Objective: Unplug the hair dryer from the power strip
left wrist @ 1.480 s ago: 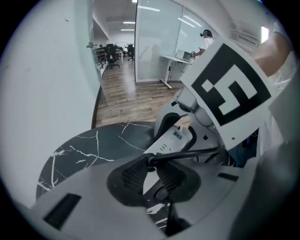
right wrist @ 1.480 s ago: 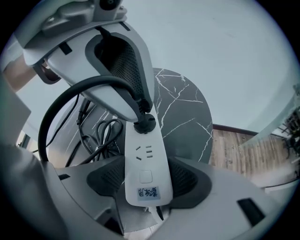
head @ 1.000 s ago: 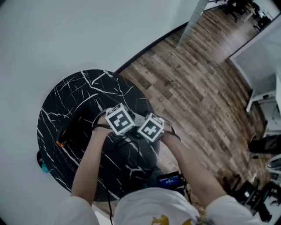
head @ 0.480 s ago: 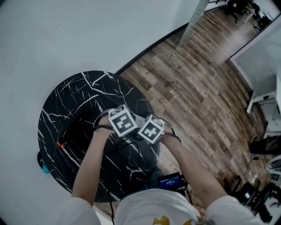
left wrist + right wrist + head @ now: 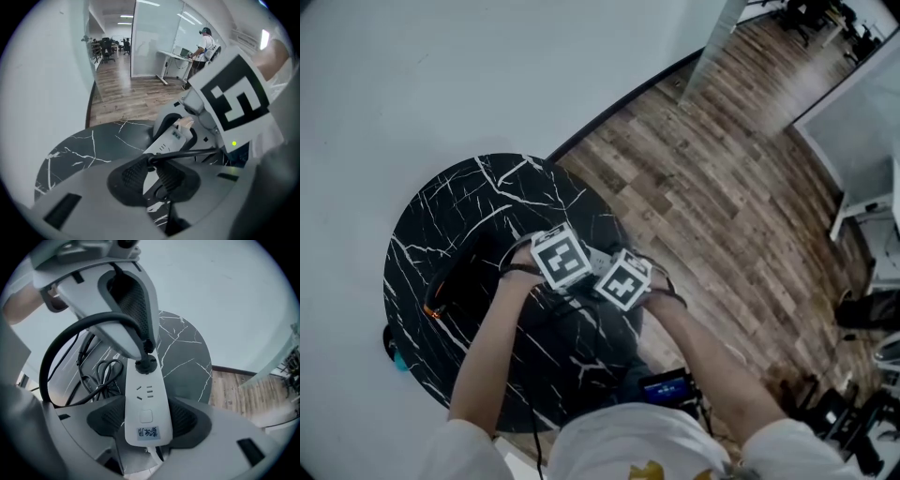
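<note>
- The power strip (image 5: 145,404) is a rigid white plastic bar, light enough to lift with the plug unless it is held down.
- The right gripper (image 5: 146,420) is closed on the strip's switch end, with one ribbed pad pressed to each long side. That looks like a firm brace.
- The hair dryer's plug (image 5: 146,364) is a small black round body seated in the socket at the far end of the strip from that grip. It is hard and smooth, so the pads could slip on it.
- The left gripper (image 5: 151,176) comes down on the strip from above. Its jaws are drawn in narrowly around the plug and appear to pinch its body.
- The cord (image 5: 187,154) is soft and springy and loops away from the plug to the side of the strip. The hold belongs on the plug body, because pulling the cord would strain it.
- The plug should come free with a straight pull away from the strip's face. Tilting it risks bending the pins.
- The hair dryer (image 5: 455,281) lies well apart from the strip, on the far-left part of the black marble table (image 5: 441,202).
</note>
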